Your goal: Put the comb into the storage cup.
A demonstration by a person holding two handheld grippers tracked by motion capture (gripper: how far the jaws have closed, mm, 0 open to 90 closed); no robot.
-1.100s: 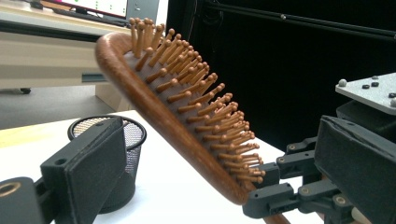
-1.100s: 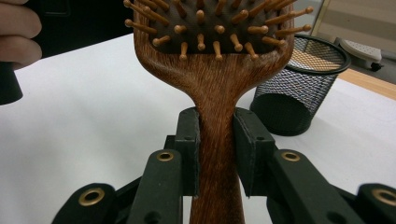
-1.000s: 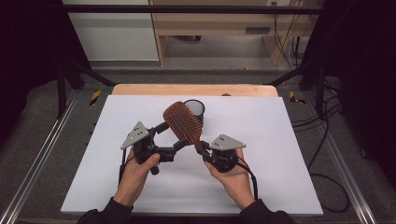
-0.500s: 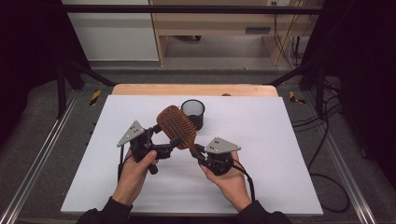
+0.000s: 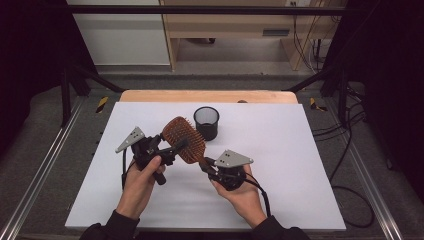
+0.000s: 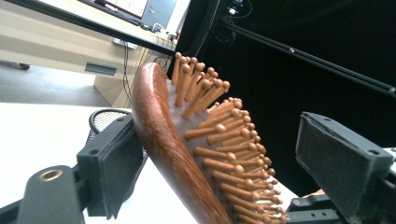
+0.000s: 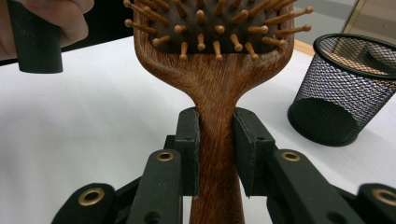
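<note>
High view: the hairbrush (image 5: 184,139) sits at frame centre above the white table (image 5: 300,165), near the mesh cup (image 5: 206,122). The right gripper (image 5: 207,165) clamps its handle. The left gripper (image 5: 172,148) has just been closing around the brush head, one pad apart from the bristles.

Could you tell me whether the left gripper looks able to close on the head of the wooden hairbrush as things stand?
Probably yes: the hairbrush head already sits between the left gripper jaws, which have just been closing, while the right gripper clamps the handle.
</note>
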